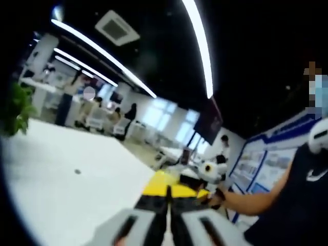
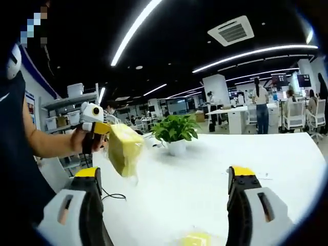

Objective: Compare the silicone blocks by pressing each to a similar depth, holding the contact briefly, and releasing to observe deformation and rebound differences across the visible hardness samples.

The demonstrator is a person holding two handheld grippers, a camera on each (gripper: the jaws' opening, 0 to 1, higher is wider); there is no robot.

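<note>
Left gripper view: left gripper (image 1: 168,202) at bottom centre, jaws clenched together, yellow tips meeting, nothing visible between them. White table (image 1: 61,189) fills lower left. Right gripper (image 1: 209,174) sits centre-right, held by a person's hand (image 1: 221,197).

Right gripper view: right gripper (image 2: 166,179) released, jaws wide apart at bottom left and bottom right, nothing between. Left gripper (image 2: 95,123) at centre-left, blurred; a yellow silicone block (image 2: 124,148) hangs just right of it, above the table (image 2: 205,179). Another yellow block (image 2: 196,239) lies on the table at bottom centre. Potted plant (image 2: 175,134) stands mid-frame.
</note>
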